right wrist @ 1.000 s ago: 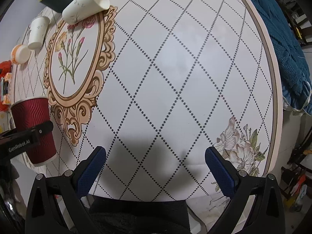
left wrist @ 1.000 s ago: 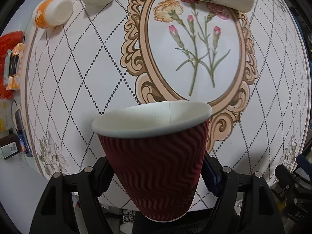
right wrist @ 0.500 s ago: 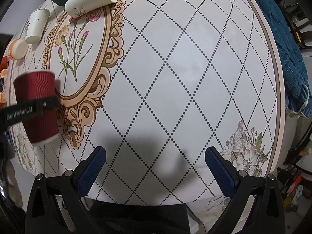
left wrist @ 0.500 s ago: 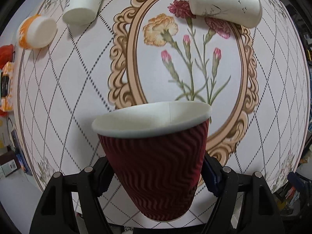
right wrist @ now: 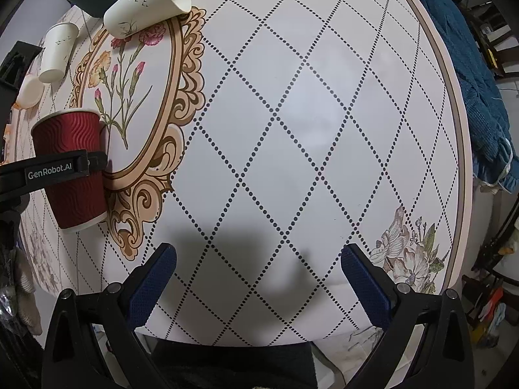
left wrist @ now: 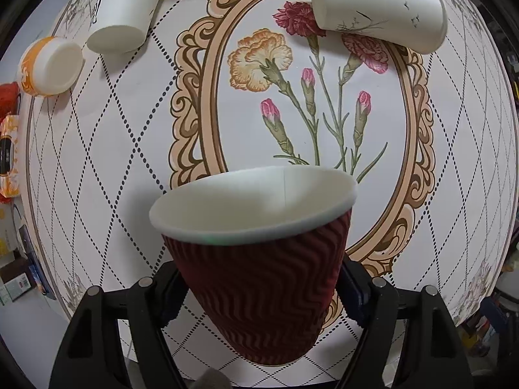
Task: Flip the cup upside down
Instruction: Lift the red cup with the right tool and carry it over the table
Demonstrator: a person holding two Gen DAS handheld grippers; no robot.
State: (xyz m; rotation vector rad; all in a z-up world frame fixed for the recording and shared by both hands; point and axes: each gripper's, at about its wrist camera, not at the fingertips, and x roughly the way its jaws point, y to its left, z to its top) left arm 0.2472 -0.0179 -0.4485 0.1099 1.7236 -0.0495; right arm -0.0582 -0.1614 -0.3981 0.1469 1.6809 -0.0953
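Now we carry the red cup (left wrist: 256,272), clenched upright in our left jaws, farther over the bench (right wrist: 324,129), flip pending; right jaws released.

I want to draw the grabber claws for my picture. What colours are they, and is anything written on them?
Both are black plastic frames with small silver screws. The right gripper has blue bumpy pads inside its fingers. The left gripper is black too, with blue edges barely peeking out. Its side says "GenRobot.AI" in white letters.
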